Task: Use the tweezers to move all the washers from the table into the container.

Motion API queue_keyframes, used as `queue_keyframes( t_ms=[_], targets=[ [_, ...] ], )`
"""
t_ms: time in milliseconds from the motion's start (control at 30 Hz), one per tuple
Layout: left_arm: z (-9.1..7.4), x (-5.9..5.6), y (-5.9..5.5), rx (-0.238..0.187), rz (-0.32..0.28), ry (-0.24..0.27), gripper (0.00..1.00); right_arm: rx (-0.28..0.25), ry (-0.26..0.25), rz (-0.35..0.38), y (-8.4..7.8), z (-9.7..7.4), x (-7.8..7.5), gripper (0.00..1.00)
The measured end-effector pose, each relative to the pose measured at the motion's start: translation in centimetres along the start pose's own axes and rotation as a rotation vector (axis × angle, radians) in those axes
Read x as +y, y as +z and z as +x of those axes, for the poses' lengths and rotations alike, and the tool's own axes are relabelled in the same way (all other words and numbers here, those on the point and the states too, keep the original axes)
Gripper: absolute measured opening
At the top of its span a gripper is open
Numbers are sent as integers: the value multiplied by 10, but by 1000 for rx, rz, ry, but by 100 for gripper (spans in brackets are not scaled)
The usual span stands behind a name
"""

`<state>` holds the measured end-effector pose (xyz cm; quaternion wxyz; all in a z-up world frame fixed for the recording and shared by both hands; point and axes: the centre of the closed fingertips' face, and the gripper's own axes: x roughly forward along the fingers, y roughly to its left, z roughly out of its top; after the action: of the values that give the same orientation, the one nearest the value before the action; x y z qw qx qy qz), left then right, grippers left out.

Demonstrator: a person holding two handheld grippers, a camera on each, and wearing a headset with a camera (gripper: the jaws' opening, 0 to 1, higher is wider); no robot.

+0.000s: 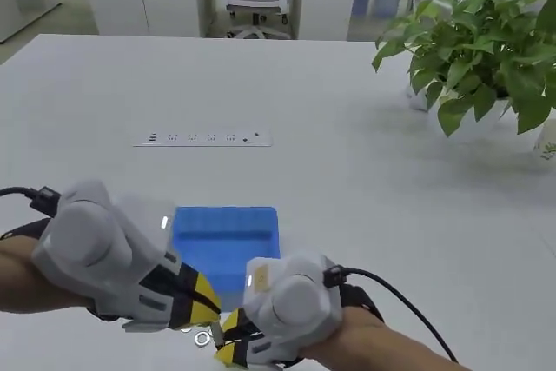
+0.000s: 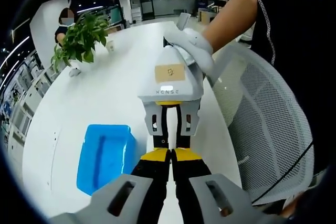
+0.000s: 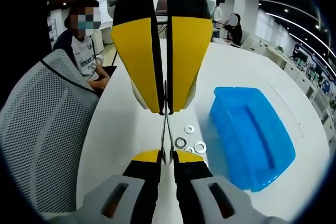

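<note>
Tweezers of thin bare metal (image 3: pixel 167 129) ran straight between the two grippers, which met nose to nose low over the white table (image 1: pixel 347 171). The right gripper (image 3: pixel 167 157) had its yellow-tipped jaws pressed together on one end of the tweezers. The left gripper (image 2: pixel 171 155), facing it, had its jaws closed to a narrow slit around the other end. The two prongs lay almost together along the visible stretch, and both ends were hidden inside the jaws, so I could not tell whether the tips gripped anything. Three small silver ring washers (image 3: pixel 180 142) lay flat on the table, just beside the blue rectangular plastic container (image 3: pixel 247 135) and to one side of the tweezers. Farther off on the table sat a white power strip (image 1: pixel 204 138) and a leafy green potted plant (image 1: pixel 486 49).
</note>
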<state>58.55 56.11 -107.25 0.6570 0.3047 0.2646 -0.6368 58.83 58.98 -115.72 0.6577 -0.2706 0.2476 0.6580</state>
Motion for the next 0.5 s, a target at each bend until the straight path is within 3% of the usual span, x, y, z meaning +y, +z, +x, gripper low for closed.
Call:
queue_keyframes(
  t_ms=[67,500],
  targets=[
    [4,-1,-6,23,20,-6,6,2,0,-8,1,0,1,11],
    [3,-1,-6,12,32,-19,6,-9,-12,-21,4,1,-1,12]
  ],
)
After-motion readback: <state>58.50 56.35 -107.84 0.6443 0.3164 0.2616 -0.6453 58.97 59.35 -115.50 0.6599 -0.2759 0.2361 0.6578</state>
